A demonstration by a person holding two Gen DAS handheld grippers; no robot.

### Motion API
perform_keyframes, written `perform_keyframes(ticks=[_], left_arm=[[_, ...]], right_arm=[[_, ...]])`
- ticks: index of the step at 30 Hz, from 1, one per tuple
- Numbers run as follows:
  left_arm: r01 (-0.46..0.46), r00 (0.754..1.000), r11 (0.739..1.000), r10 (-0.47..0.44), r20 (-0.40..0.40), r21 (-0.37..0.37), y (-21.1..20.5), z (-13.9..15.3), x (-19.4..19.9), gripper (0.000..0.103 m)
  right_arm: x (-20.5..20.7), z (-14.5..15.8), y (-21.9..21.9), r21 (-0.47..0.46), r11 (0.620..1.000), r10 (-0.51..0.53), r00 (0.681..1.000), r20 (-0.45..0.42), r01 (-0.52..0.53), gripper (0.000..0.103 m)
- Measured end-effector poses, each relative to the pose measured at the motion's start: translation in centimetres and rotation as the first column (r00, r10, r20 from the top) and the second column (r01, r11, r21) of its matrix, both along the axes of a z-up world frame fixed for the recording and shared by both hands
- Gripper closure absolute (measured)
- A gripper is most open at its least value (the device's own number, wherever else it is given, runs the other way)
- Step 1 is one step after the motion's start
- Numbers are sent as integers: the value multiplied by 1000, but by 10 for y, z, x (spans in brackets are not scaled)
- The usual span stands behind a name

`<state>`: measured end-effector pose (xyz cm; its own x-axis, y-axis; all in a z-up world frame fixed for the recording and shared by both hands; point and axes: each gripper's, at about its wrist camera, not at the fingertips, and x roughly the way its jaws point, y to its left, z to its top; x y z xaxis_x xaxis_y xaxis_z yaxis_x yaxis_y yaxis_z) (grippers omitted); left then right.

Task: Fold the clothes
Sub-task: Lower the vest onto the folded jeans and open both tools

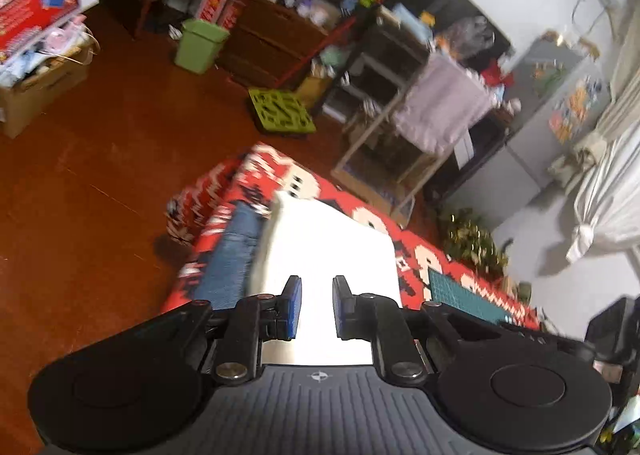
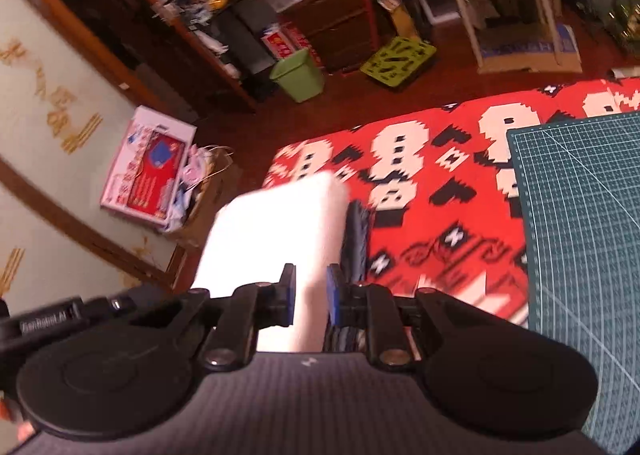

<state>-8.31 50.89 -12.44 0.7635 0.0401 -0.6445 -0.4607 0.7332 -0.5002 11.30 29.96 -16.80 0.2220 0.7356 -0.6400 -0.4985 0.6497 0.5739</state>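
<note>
Cluttered room, red patterned cloth (image 2: 432, 215) over table, green mat (image 2: 584, 239) on it. White garment (image 1: 324, 255) looks already folded into thick block, sitting at table edge beside folded jeans (image 1: 232, 255). We reckon fold mostly done, only stacking or tidying left. Left gripper (image 1: 316, 307) above white block, fingers parted, holding nothing. Right gripper (image 2: 310, 301) likewise parted, empty, angled down over same block. Frames blurry.

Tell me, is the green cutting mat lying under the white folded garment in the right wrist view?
No, the green cutting mat lies apart to the right on the red patterned cloth, while the white garment sits at the cloth's left edge.
</note>
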Motion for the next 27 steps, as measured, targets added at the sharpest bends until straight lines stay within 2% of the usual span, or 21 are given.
perform_keyframes(ticks=[4, 8, 15, 17, 27], left_arm=[[31, 997, 999, -30, -69, 21, -4, -10, 33, 88], [44, 996, 999, -43, -73, 18, -3, -15, 35, 88], [22, 998, 1000, -24, -60, -20, -4, -20, 15, 88], [21, 998, 999, -23, -60, -23, -7, -20, 8, 88], [22, 997, 1000, -21, -79, 10, -30, -22, -34, 88]], right_arm=[[17, -14, 15, 13, 1000, -7, 998, -58, 7, 83], [13, -23, 24, 8, 1000, 9, 998, -64, -9, 83], [-10, -30, 11, 35, 999, 21, 993, -116, -17, 82], [-21, -30, 6, 30, 999, 28, 994, -103, -25, 82], [-63, -29, -19, 14, 998, 64, 991, -115, -63, 82]])
